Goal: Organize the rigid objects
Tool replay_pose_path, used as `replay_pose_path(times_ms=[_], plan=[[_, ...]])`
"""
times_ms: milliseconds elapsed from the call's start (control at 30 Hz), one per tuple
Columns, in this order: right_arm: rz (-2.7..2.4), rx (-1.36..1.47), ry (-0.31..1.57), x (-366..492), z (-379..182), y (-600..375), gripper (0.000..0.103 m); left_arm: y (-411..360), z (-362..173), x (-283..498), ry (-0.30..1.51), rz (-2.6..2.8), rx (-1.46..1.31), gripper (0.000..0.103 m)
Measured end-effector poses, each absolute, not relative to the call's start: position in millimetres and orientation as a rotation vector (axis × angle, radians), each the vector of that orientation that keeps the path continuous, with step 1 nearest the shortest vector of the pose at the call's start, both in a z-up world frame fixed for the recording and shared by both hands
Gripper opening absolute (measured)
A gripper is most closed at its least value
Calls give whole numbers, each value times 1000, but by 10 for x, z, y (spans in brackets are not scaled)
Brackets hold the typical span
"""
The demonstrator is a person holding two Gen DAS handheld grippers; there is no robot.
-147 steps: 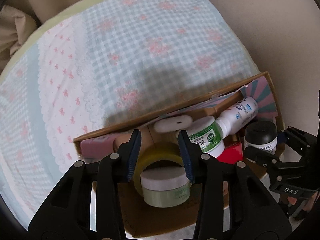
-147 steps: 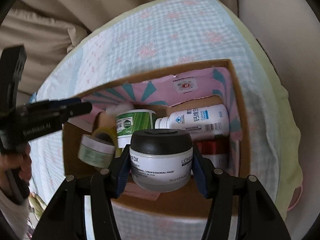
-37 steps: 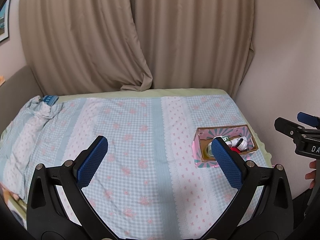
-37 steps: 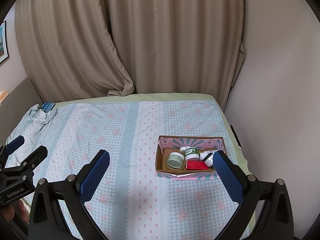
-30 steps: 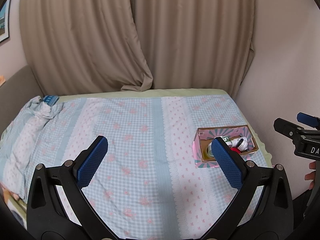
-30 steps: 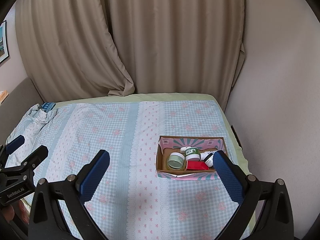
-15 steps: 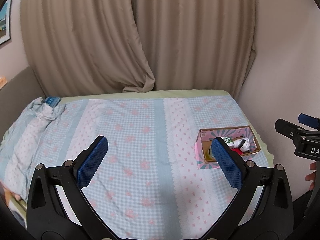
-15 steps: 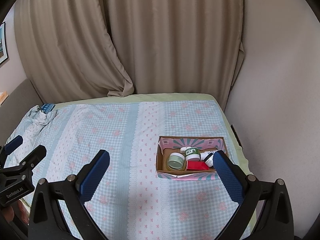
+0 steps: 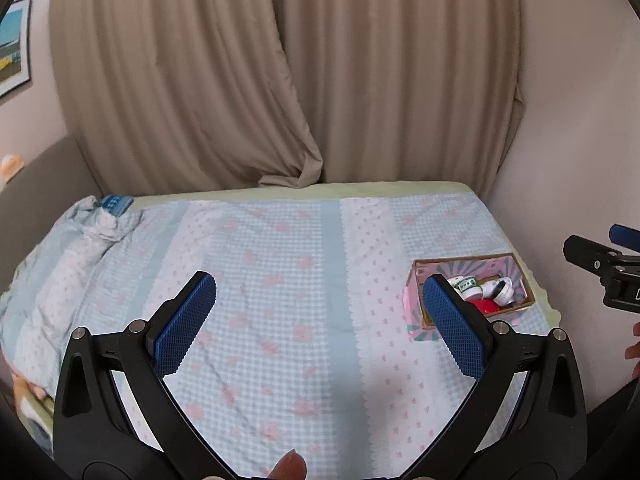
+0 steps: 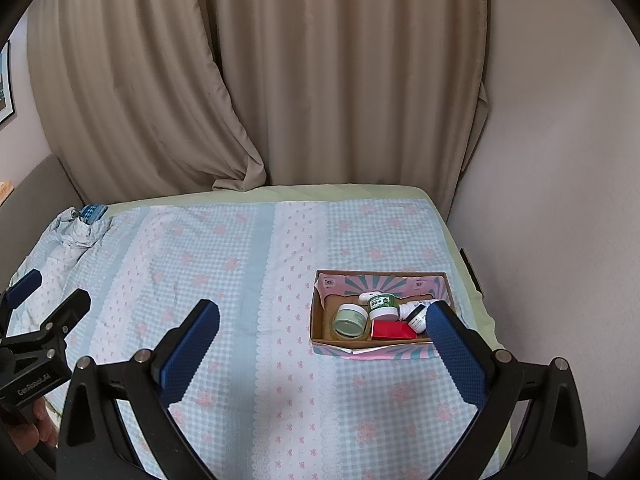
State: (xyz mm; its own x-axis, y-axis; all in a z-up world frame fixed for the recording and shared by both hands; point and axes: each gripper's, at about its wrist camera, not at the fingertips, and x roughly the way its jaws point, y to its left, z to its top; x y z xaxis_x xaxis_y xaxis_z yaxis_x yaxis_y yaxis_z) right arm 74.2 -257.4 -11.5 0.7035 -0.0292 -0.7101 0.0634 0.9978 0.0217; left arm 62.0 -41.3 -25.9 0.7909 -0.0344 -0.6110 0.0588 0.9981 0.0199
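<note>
both claws are spread wide and hold nothing — the left claw [image 9: 319, 304] and the right claw [image 10: 323, 330] hover above a bed [image 10: 224, 264] with a blue checked cover. ahead of the right claw, just beyond its right finger, sits a cardboard box [image 10: 316, 320] holding a green-lidded jar [image 10: 350, 319], a red box [image 10: 391, 330] and white bottles [image 10: 416, 312] — all well apart from both claws.
</note>
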Motion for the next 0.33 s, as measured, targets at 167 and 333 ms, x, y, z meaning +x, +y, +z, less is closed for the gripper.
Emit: replay_pose_path(times_ms=[167, 333], plan=[[-52, 50, 802, 801, -147, -2575, 103, -368, -311, 682, 672, -54, 20, 103], [-53, 58, 819, 884, -213, -2562, 103, -338, -359, 741, 674, -74, 5, 103]])
